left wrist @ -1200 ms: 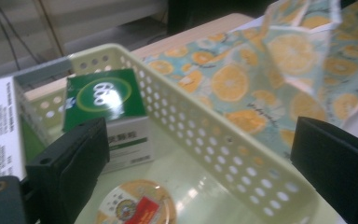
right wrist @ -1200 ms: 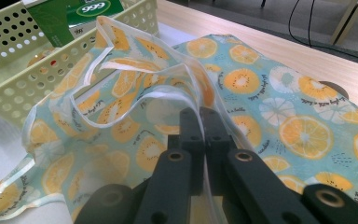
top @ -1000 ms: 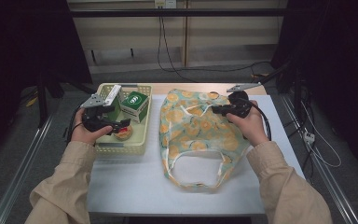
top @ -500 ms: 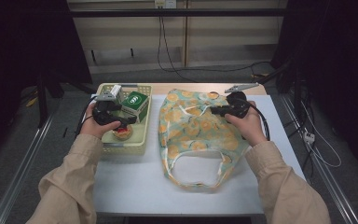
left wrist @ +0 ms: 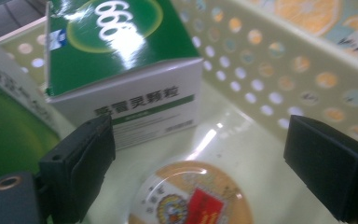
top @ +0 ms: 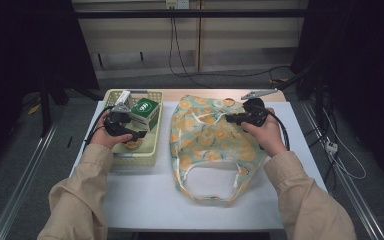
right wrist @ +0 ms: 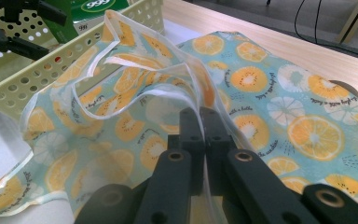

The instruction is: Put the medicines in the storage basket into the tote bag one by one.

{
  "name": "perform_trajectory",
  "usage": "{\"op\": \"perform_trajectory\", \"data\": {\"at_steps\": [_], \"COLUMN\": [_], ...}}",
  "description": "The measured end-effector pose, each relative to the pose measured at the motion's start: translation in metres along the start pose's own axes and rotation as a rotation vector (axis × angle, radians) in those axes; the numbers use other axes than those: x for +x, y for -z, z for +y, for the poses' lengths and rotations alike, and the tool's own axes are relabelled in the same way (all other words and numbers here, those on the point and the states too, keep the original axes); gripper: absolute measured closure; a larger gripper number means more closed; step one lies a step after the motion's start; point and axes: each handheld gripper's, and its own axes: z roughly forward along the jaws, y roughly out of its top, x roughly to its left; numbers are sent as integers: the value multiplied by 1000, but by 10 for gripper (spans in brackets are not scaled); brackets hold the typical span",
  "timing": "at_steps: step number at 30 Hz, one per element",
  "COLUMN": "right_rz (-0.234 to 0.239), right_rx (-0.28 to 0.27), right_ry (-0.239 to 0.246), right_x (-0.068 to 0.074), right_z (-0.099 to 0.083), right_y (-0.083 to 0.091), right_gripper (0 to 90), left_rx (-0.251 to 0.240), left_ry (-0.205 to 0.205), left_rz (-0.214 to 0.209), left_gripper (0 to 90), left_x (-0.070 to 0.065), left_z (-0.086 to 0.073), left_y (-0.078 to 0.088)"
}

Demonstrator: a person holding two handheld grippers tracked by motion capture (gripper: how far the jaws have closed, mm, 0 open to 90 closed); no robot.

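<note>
the left gripper (top: 136, 134) is down in the basket (top: 152, 145), which stands on the left part of the table (top: 145, 195). in the left gripper view its two black jaws stand wide apart and hold nothing. between them, low in that view, lies a round lid (left wrist: 193, 198) in orange and cream with a red label, on the basket floor. the jaws do not touch it. at 11 o'clock from the lid stands a green and white box (left wrist: 121, 60), with its white side toward the camera, and its lower corner is just beside the left jaw. in the high view this box (top: 145, 113) sits in the far half of the basket, at 1 o'clock from the left hand (top: 105, 140).

the right gripper (top: 228, 118) is over the far part of the bag (top: 215, 145), a soft bag with orange slices printed on it, which lies flat on the table just beside the basket, at 3 o'clock from it. in the right gripper view the jaws are clenched together on a fold of the bag's edge (right wrist: 186, 100), and the cloth is lifted there into a small ridge. the bag's handles lie at 6 o'clock, toward the person. the right hand (top: 265, 135) rests above the bag's right side.
</note>
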Motion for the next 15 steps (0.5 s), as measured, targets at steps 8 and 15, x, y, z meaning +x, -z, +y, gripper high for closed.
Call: {"op": "perform_trajectory", "data": {"at_steps": [8, 15], "right_rz": [3, 3], "right_rx": [3, 7], "right_ry": [-3, -4], "right_x": [0, 1], "right_z": [-1, -1], "right_y": [0, -2], "right_gripper": [900, 900], "left_rx": [7, 28], "left_ry": [16, -3], "left_rz": [-25, -22], "left_gripper": [86, 79], "left_x": [-2, -2], "left_z": [-3, -3], "left_y": [-1, -2]}}
